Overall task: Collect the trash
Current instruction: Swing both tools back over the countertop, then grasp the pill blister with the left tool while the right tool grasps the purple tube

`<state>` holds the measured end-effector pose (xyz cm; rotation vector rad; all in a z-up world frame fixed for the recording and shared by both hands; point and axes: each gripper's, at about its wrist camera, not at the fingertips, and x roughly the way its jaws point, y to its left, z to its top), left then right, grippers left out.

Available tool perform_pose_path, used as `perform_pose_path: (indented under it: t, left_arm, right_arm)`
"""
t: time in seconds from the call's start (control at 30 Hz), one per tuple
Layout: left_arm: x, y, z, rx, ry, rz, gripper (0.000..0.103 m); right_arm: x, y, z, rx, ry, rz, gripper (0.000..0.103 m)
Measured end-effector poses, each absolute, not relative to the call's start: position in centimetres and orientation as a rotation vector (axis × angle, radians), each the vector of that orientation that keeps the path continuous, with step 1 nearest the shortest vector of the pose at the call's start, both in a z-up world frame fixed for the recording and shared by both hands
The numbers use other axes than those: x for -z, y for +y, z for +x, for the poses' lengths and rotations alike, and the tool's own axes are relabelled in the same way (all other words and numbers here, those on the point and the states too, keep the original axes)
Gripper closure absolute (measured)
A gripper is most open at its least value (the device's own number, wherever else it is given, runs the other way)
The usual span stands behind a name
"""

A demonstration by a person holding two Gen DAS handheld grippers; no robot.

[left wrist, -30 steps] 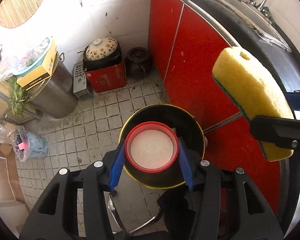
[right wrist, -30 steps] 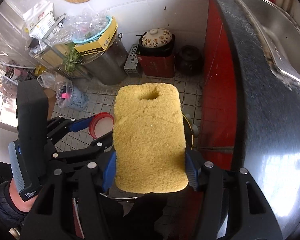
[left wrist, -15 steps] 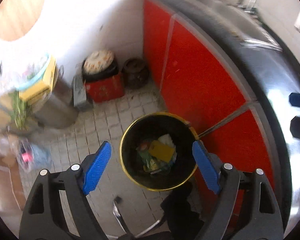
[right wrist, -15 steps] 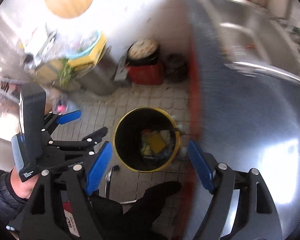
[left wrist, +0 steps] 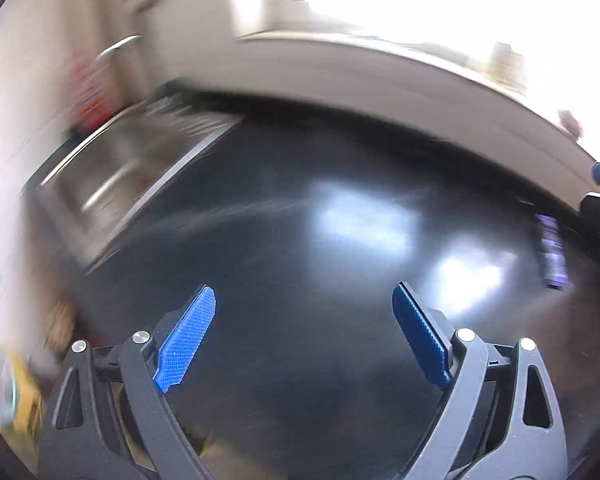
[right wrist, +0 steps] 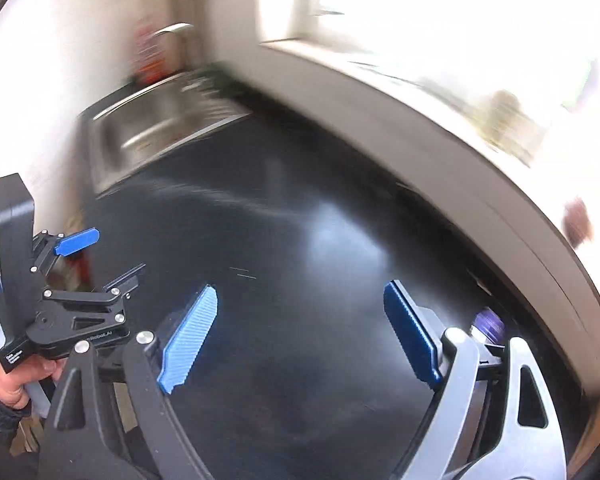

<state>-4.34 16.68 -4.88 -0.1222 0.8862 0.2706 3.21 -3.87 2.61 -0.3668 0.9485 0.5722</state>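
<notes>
Purple object (right wrist: pixel 487 320) — blurred, half hidden behind right gripper (right wrist: pixel 300 336) fingers.

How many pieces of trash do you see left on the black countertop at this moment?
1: a purple bottle-like item lying near the countertop's far right edge, beside the right gripper. Motion blur may hide smaller bits.

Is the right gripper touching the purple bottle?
Cannot tell. In the right wrist view the purple bottle sits partly hidden behind the right gripper's finger linkage, blurred. Its open pads hold nothing.
</notes>
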Motion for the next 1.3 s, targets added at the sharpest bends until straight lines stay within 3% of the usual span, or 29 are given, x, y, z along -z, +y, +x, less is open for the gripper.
perform_pose_path:
  t: [0.4, 1.03, 1.13, 1.3]
  left_arm:
    - [5.6, -2.1, 4.2, 0.140, 0.946, 0.074, 0.015]
    - [13.4, -9.5, 14.1, 0.289, 1.120, 0.040, 0.017]
    - [15.3, -10.0, 15.6, 0.300, 1.158, 0.033, 0.028]
    - [17.4, -10.2, 17.1, 0.332, 1.195, 0.043, 0.061]
  right_arm:
    - [-1.3, -22.6, 6.0, -0.264, 1.002, -0.085, 0.020]
    - [4.9, -27.5, 10.3, -0.205, 1.136, 0.005, 0.021]
    - [6.8, -27.8, 11.4, -0.206, 1.175, 0.023, 0.023]
    - [9.6, -27.6, 13.5, -0.219, 1.229, 0.037, 0.024]
